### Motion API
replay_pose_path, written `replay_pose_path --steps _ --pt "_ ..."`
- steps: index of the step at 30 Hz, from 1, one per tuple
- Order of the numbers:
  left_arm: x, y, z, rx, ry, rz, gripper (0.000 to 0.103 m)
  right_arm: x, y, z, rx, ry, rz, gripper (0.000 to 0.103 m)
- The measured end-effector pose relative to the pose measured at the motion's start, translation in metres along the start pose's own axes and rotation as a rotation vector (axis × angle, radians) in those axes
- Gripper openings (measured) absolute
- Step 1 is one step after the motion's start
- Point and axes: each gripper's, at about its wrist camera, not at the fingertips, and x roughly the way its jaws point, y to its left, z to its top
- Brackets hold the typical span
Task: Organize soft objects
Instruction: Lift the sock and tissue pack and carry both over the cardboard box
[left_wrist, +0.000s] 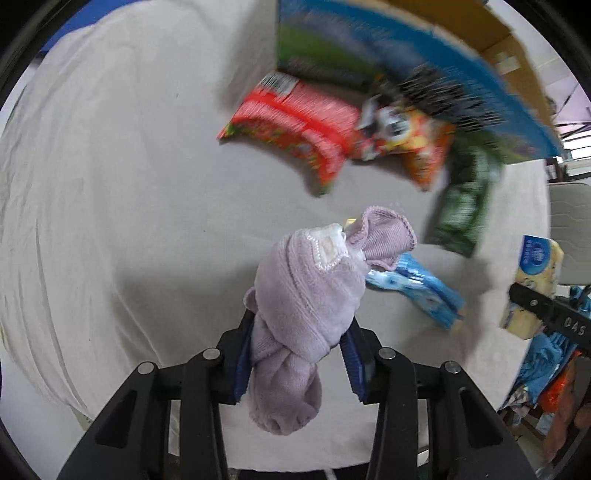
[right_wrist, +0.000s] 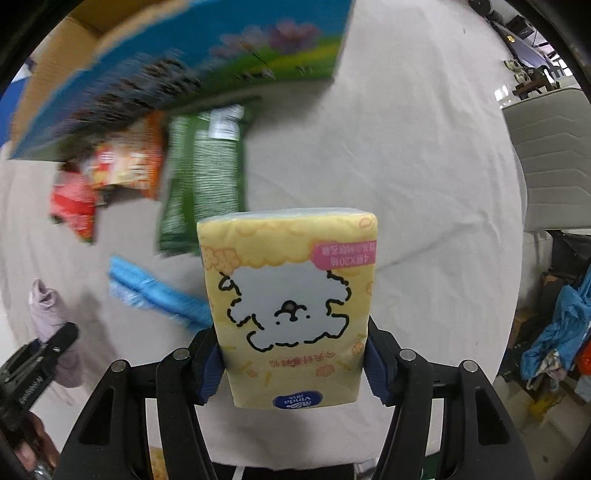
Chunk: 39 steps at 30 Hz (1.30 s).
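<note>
1. While both hands carry their loads above the tabletop (left_wrist: 110, 166), which is draped in a pale cloth, the big printed box (left_wrist: 369, 48) at the far side looks like the likely bin, though that is a judgement; its open top is not shown clearly.
2. Snack bags lie on the cloth just in front of the box: a red bag (left_wrist: 295, 125), an orange bag (left_wrist: 424, 147) and a green bag (left_wrist: 465, 206), with a blue pack (left_wrist: 417, 288) nearer.
3. The right tool (right_wrist: 291, 363) is clamped on the tissue pack (right_wrist: 291, 306), jaws pinching its two long sides low down. The pack's long axis runs along the fingers, pointing away toward the far side, printed face to the camera and upside down.
4. The left tool (left_wrist: 299, 363) is closed around the sock bundle (left_wrist: 306, 302), a lilac knotted roll. Its long axis also follows the fingers, cuff end far, toe end hanging near.
5. To do this well, I would keep both grips firm but not crushing, lift clear of the bags, bring each item over the box rim, and release only once it is low inside, one hand at a time so the tools do not collide.
</note>
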Motion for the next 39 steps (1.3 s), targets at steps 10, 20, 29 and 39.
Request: replay_pose_path --steps 10,20,29,39 --pt "-0.103 -0.036 -0.008 0.133 -0.177 -0.050 0.039 -0.116 0.002 -0.027 -0.021 -0.160 0.065 0.065" --pt "-0.134 -0.061 0.050 0.143 -0.278 -0.084 0.039 -0.198 -0.004 0.000 -0.074 -0.268 0.095 0.065" --pt "-0.122 -0.080 0.165 0.034 -0.211 -0.201 0.039 -0.202 -0.001 0.111 -0.130 -0.281 0.103 0.065" --pt "-0.022 -0.081 0.292 -0.152 -0.003 -0.344 0.039 -0.123 0.009 0.251 -0.157 -0.185 0.088 0.065"
